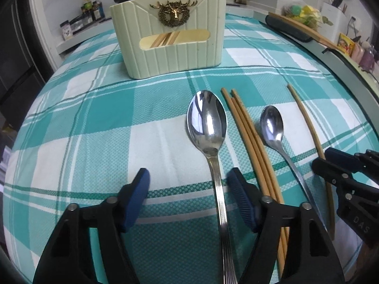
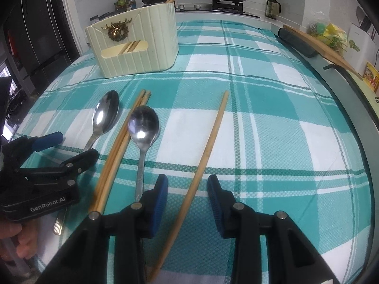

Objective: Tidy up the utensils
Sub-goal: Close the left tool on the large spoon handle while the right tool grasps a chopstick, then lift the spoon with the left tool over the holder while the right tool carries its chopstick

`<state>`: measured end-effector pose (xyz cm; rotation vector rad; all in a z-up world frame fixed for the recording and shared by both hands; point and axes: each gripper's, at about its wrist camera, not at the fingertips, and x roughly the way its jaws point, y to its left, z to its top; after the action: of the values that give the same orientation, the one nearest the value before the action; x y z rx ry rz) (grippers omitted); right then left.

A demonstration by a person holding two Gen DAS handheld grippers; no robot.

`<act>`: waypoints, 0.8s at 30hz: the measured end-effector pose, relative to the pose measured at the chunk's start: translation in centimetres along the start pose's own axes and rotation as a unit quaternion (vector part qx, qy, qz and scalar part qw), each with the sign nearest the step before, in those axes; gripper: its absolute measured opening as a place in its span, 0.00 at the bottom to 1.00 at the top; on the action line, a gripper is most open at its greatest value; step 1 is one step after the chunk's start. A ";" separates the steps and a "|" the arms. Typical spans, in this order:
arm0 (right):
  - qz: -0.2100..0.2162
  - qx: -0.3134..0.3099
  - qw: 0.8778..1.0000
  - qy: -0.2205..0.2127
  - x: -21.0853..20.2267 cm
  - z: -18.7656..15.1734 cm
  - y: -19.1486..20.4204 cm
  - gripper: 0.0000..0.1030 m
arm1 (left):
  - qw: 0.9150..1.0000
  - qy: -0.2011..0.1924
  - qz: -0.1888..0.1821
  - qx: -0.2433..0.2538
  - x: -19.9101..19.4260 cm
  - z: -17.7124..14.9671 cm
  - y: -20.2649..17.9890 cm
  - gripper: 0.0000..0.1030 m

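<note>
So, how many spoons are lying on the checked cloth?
2. The large spoon lies left of the bundled chopsticks, its handle between the left hand-held gripper's fingers. The small spoon lies right of that bundle. The holder may hide others.

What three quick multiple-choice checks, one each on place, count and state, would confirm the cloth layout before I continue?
1. The lone wooden chopstick lies:
A. in the holder
B. right of the small steel spoon
C. left of the large steel spoon

2. Spoons lying on the teal checked tablecloth:
A. one
B. two
C. four

3. The left gripper is:
A. open astride the large spoon's handle
C. shut on chopsticks
B. holding the cream ribbed utensil holder

Answers: 1 B, it lies apart beyond the small spoon; 2 B, one large and one small show; 3 A, its pads flank the handle with gaps.
</note>
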<state>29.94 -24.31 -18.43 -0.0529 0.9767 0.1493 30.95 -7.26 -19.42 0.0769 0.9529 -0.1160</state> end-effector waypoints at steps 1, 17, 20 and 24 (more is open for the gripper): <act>-0.007 -0.003 1.000 0.002 0.0 0.0 0.1 0.24 | 1.000 -0.003 0.002 0.001 -0.1 0.0 -0.1 0.52; -0.056 0.041 0.998 -0.002 -1.8 -2.4 -3.3 0.08 | 0.999 -0.002 0.024 -0.046 -2.1 -2.8 6.0 0.06; -0.066 0.048 0.997 0.003 -2.4 -3.1 -4.3 0.08 | 0.997 0.004 0.027 -0.067 -2.5 -3.4 8.1 0.07; -0.070 0.055 0.996 0.007 -3.0 -3.8 -5.3 0.09 | 0.997 0.013 0.002 -0.074 -2.7 -3.6 9.7 0.14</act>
<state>25.98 -30.25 -18.20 -0.0221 0.9905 -0.0344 27.77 2.94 -19.16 -0.0575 0.9855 -0.0407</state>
